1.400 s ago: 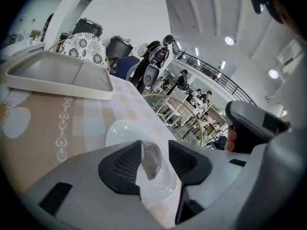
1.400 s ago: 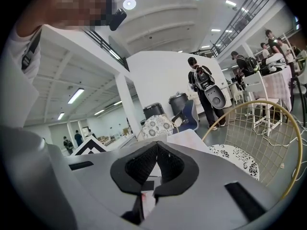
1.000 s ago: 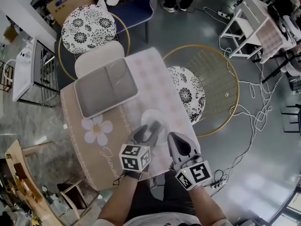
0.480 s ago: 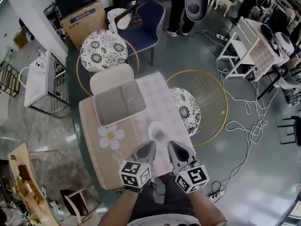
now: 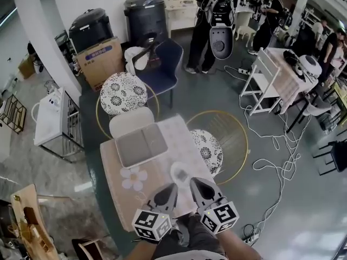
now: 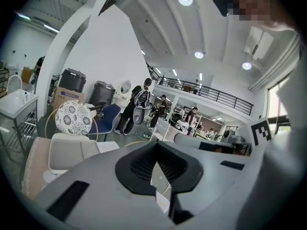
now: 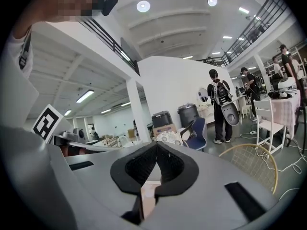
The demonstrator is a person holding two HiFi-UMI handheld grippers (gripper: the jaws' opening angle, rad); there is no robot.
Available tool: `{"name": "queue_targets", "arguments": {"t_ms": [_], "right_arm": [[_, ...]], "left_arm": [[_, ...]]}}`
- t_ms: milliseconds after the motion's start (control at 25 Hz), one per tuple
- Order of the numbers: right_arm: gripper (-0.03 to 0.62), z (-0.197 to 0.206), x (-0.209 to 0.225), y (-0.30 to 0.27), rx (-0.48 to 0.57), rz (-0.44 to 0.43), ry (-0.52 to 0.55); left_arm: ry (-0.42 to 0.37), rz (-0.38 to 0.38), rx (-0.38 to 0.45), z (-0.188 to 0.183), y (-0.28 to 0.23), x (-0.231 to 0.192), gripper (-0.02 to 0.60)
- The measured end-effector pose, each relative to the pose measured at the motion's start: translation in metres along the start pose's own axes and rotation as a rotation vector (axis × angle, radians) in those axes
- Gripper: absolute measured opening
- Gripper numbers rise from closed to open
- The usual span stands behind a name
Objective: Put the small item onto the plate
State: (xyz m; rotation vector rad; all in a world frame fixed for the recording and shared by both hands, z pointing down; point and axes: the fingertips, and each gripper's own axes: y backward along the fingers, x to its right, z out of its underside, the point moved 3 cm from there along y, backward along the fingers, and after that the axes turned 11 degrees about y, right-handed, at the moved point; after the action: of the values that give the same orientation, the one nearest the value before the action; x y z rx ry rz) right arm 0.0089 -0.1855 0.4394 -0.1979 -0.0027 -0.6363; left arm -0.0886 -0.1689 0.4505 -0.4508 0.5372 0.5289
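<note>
In the head view a white plate [image 5: 177, 169] lies on the near right part of the table [image 5: 116, 191], with a small grey item [image 5: 183, 174] resting on it. My left gripper [image 5: 172, 188] and right gripper [image 5: 194, 181] hover side by side at the table's near edge, just short of the plate and close to my body. Both point away from me. The left gripper [image 6: 156, 151] is shut with nothing between its dark pads in its own view. In the right gripper view the right gripper [image 7: 156, 148] is shut and empty too.
A grey two-part tray [image 5: 141, 144] lies on the far half of the table. Floral-cushioned chairs stand behind [image 5: 123, 93] and to the right [image 5: 207, 151], the right one ringed by a gold hoop. A white rack [image 5: 53, 118] stands left. Cables trail right. People stand far back.
The left jaws, open over the plate a second ago, have shut empty. Both grippers have drawn back toward my body. The head view has lifted and shows more of the room.
</note>
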Motion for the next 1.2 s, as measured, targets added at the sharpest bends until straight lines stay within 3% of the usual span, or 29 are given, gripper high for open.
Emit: {"name": "queue_targets", "arguments": {"t_ms": [480, 800, 1200], "right_arm": [[0.014, -0.073, -0.015, 0.032, 0.098, 0.003, 0.046], [0.014, -0.097, -0.019, 0.032, 0.126, -0.01, 0.092], [0.014, -0.101, -0.021, 0.032, 0.132, -0.024, 0.108]], "left_arm": [[-0.038, 0.088, 0.094, -0.052, 0.039, 0.061, 0.005], [-0.076, 0.129, 0.131, -0.073, 0.042, 0.08, 0.005], [-0.069, 0.136, 0.149, -0.076, 0.037, 0.081, 0.005]]}}
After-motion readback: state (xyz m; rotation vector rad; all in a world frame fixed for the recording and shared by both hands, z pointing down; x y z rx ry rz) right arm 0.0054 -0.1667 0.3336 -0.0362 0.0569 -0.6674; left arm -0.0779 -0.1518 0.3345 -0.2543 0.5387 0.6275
